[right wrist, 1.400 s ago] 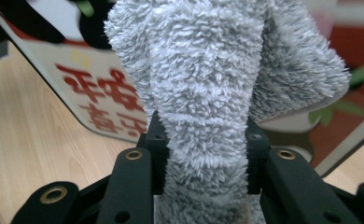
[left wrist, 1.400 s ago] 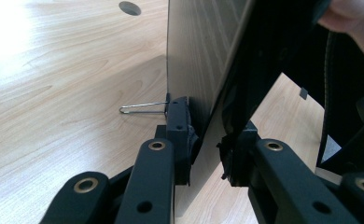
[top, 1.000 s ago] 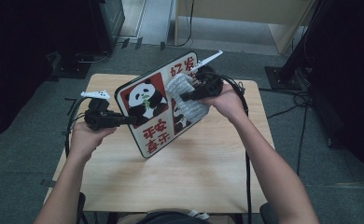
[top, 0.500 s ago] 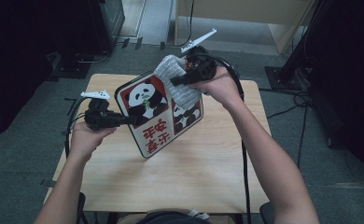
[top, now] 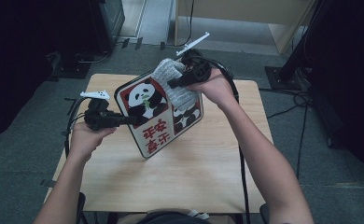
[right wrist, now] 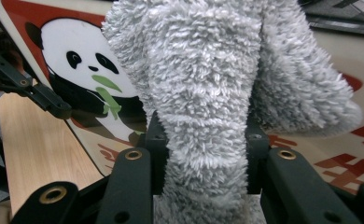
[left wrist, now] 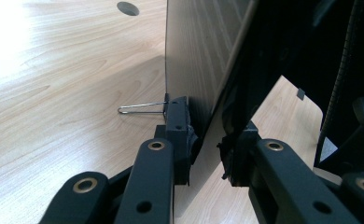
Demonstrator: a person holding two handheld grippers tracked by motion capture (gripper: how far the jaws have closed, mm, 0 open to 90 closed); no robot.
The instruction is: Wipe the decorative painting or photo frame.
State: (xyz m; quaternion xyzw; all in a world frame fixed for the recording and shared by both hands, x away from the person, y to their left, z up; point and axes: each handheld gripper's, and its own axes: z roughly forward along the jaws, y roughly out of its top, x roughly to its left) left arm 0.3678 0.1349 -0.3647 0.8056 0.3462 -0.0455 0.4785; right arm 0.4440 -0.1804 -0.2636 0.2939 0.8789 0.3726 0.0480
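Observation:
A panda picture board (top: 148,122) with red characters is held tilted above the wooden table (top: 194,172). My left gripper (top: 125,120) is shut on the board's left edge; in the left gripper view its jaws (left wrist: 207,140) pinch the thin board (left wrist: 194,56) edge-on. My right gripper (top: 176,84) is shut on a grey fluffy cloth (top: 171,77), which lies against the board's upper part. In the right gripper view the cloth (right wrist: 203,79) bulges between the jaws of the right gripper (right wrist: 201,140) and covers part of the panda board (right wrist: 77,70).
A thin wire loop (left wrist: 140,108) sticks out behind the board near my left jaw. The table has a round hole (left wrist: 128,7) at its far side. Dark equipment (top: 101,23) and a stand base (top: 283,77) sit on the floor around the table.
The right gripper has moved the cloth up the board, from its right middle toward its upper edge. The left gripper and the board have stayed in place.

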